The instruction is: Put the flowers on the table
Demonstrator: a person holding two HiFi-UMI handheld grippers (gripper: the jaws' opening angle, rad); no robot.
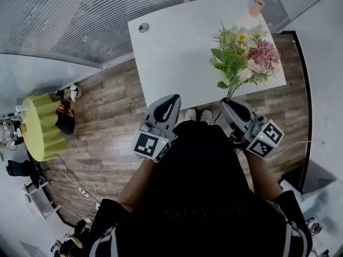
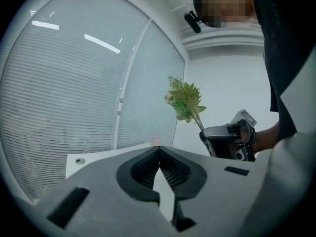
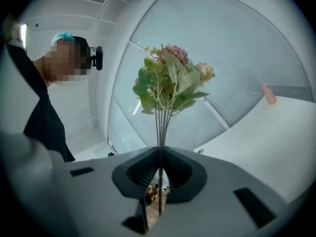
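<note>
The right tool (image 1: 230,105) is clamped on the thin stems of the flowers (image 1: 244,55), a pink, cream and leafy green bunch standing upright beyond its tips over the white surface (image 1: 177,47). Beside it, the left tool (image 1: 170,105) is closed and empty.

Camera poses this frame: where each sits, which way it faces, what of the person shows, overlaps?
Head view: on the person's head, facing steeply down at the table; shows torso, forearms, left tool, right tool.
Left gripper view: on the left tool, along its shut, empty jaws toward the blinds; torso at right.
Right gripper view: on the right tool, along jaws shut on the flowers; upper body at left.
Shared: all three see flowers and table; left gripper view also sees the right tool.
</note>
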